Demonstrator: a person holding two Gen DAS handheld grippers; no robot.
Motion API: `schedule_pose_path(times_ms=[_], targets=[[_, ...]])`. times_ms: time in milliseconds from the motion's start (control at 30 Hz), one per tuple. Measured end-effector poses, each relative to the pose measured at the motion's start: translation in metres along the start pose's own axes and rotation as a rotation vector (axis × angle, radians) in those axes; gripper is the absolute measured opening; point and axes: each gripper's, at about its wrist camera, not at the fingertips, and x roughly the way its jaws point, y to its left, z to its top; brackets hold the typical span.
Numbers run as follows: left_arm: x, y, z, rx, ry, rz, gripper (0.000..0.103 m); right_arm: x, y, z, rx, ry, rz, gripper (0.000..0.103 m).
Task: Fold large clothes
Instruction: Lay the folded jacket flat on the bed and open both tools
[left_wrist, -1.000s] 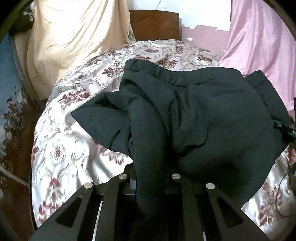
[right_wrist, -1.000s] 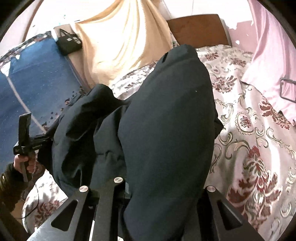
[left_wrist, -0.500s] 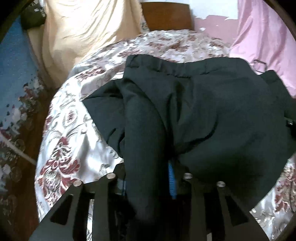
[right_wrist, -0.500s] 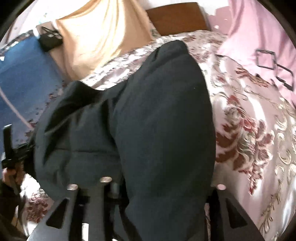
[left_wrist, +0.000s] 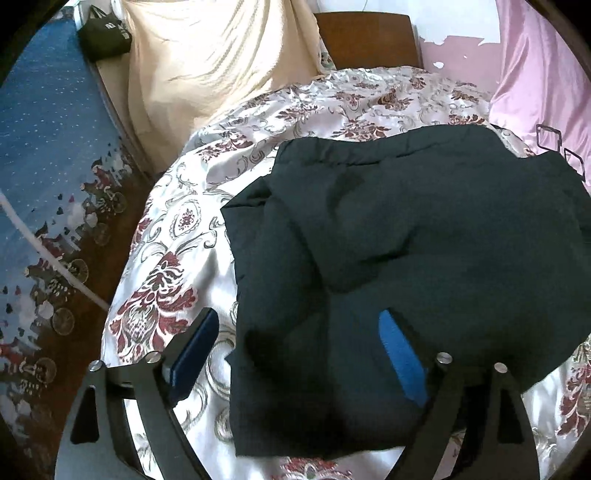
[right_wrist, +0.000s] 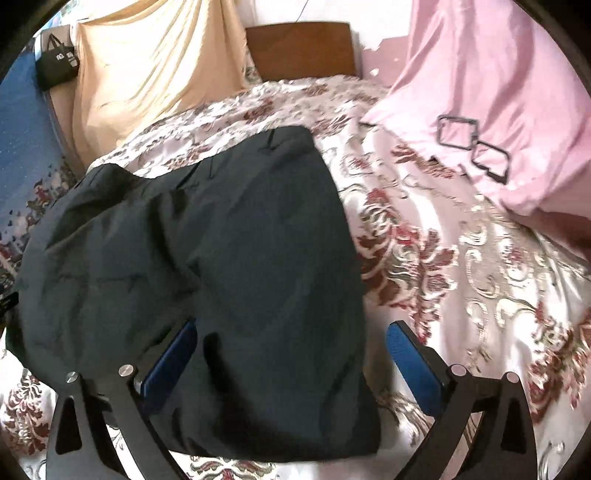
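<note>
The left claw (left_wrist: 297, 354) stands wide, its jaws just opened, the near edge of the dark garment (left_wrist: 424, 236) lying loose between them on the bed (left_wrist: 177, 221). The right claw (right_wrist: 291, 363) likewise has just spread wide over the garment's (right_wrist: 221, 240) other near corner.

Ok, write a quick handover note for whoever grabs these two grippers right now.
Left gripper: open, jaws just opened; near edge of the dark jacket lies between them, unpinched.
Right gripper: open, jaws just opened, the jacket's edge loose between them.
Jacket lies bunched on the floral bedspread, beside the pink pillow.
Done: jacket laid down, released.
Left: smooth it out and finish folding.
</note>
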Motion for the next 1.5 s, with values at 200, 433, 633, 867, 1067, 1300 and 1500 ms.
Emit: schedule_pose_path(times_ms=[200, 433, 633, 867, 1067, 1300, 1500], targets=[[-0.021, -0.012, -0.012, -0.061, -0.014, -0.025, 0.086, -0.030, 0.006, -0.012, 0.008, -0.107, -0.039, 0.103], [-0.048, -0.026, -0.024, -0.117, -0.047, -0.058, 0.086, -0.064, 0.037, -0.029, -0.012, -0.178, 0.019, 0.103], [-0.081, -0.037, -0.039, -0.130, -0.106, -0.074, 0.086, -0.093, 0.072, -0.050, -0.067, -0.231, 0.067, 0.103], [-0.106, -0.047, -0.057, -0.114, -0.156, -0.074, 0.086, -0.116, 0.088, -0.073, -0.072, -0.276, 0.092, 0.103], [-0.117, -0.050, -0.079, -0.131, -0.165, -0.096, 0.086, -0.125, 0.096, -0.091, -0.075, -0.271, 0.133, 0.103], [-0.129, -0.059, -0.103, -0.134, -0.209, -0.119, 0.086, -0.137, 0.110, -0.117, -0.104, -0.318, 0.155, 0.103], [-0.134, -0.059, -0.124, -0.147, -0.247, -0.128, 0.086, -0.142, 0.113, -0.131, -0.079, -0.372, 0.150, 0.103]])
